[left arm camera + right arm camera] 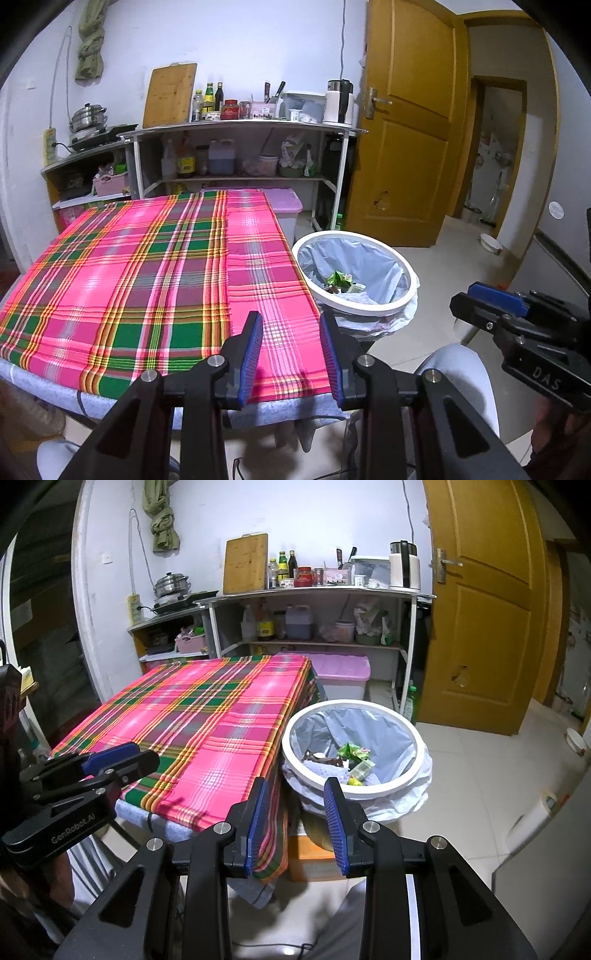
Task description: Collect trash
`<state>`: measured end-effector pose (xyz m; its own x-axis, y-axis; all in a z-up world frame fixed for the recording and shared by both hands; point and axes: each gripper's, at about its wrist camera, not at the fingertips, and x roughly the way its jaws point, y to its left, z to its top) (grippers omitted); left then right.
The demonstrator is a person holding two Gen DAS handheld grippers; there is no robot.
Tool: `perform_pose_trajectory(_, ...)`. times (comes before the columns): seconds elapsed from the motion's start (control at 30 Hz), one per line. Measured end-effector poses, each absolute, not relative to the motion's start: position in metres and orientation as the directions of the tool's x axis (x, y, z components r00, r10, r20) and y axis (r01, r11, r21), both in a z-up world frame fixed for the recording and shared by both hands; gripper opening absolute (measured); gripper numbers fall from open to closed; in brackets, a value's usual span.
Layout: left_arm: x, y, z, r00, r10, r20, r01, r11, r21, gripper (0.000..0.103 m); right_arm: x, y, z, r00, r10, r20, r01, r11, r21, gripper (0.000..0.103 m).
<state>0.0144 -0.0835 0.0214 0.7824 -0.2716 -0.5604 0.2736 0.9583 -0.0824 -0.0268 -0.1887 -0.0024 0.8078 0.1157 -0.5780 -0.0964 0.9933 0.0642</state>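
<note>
Left gripper has its blue ribbed pads apart with nothing between them, hovering over the near edge of the pink-and-green plaid tablecloth. Right gripper is the same: pads apart, empty, above the table corner beside the round white-rimmed trash bin with a pale plastic liner. Trash (green wrappers, crumpled paper, small scraps) sits at the bottom of the bin, which stands just beside the table's right edge. Yellow wooden door is behind it.
</note>
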Motion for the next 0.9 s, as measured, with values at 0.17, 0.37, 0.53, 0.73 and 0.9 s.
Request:
perform_pose_trajectory(0.17,0.0113,-0.082,0.0215,0.784,-0.264,-0.561,0.264,0.961,-0.083,0.032,-0.029,-0.1864,-0.0025,0.808,0.12,-0.577,-0.103,0.993,0.062,0.033)
perform_pose_trajectory(0.37,0.0084,-0.0798,0.0217,0.79,-0.25,-0.559,0.249,0.965,-0.08,0.032,-0.0299,-0.1836,-0.0028,0.806,0.129,-0.577,-0.116,0.992,0.059,0.036)
perform_pose_trajectory(0.53,0.0068,-0.0773,0.0205,0.792,-0.245,-0.56,0.241,0.967,-0.082,0.032,-0.0304,-0.1802,-0.0029,0.804,0.134,-0.579,-0.124,0.991,0.056,0.036)
perform_pose_trajectory(0.73,0.0052,-0.0749,0.0196,0.791,-0.244,-0.562,0.239,0.967,-0.084,0.032,-0.0301,-0.1793,-0.0027,0.802,0.137,-0.581,-0.13,0.99,0.054,0.036)
perform_pose_trajectory(0.9,0.0052,-0.0744,0.0192,0.79,-0.245,-0.562,0.24,0.967,-0.084,0.032,-0.0303,-0.1786,-0.0031,0.802,0.136,-0.582,-0.129,0.99,0.054,0.036)
